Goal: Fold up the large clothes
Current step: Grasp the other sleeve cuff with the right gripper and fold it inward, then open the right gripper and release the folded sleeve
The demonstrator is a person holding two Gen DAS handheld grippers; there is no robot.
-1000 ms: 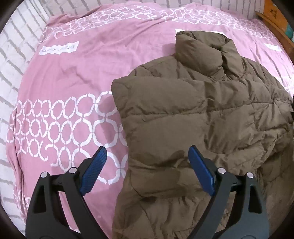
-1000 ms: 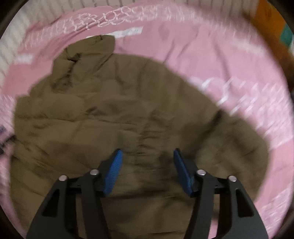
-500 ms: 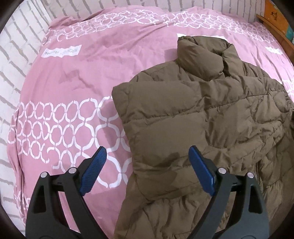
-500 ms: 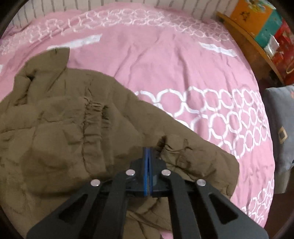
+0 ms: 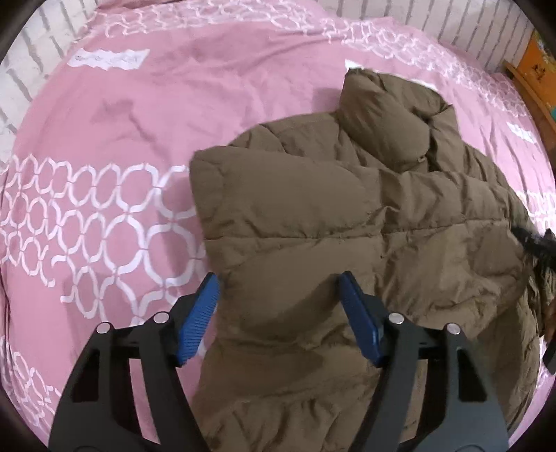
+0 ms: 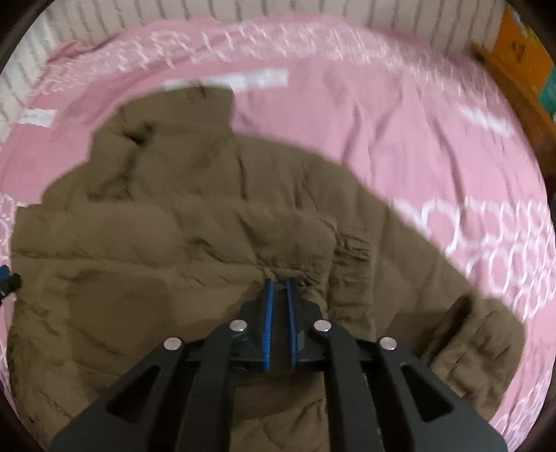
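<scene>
An olive-brown puffer jacket (image 5: 312, 208) lies spread on a pink bedspread (image 5: 104, 156), collar towards the far wall. My left gripper (image 5: 278, 278) points down over the jacket's left edge. Its jaws are closing, a puffy fold of that edge sits between them, and the blue pads do not clearly press on it. In the blurred right wrist view, my right gripper (image 6: 279, 280) is shut, pinching a wrinkle of the jacket (image 6: 173, 226) near its right sleeve. That sleeve's cuff (image 6: 486, 333) lies out to the right.
The bedspread (image 6: 382, 121) carries bands of white rings and runs up to a white brick wall (image 5: 434, 21). A wooden shelf with orange boxes (image 6: 514, 69) stands at the far right. A dark object (image 5: 535, 240) shows at the jacket's right edge.
The left gripper's jaws have narrowed and shifted onto the jacket's left edge. The right gripper went from open to shut on jacket fabric and moved with it.
</scene>
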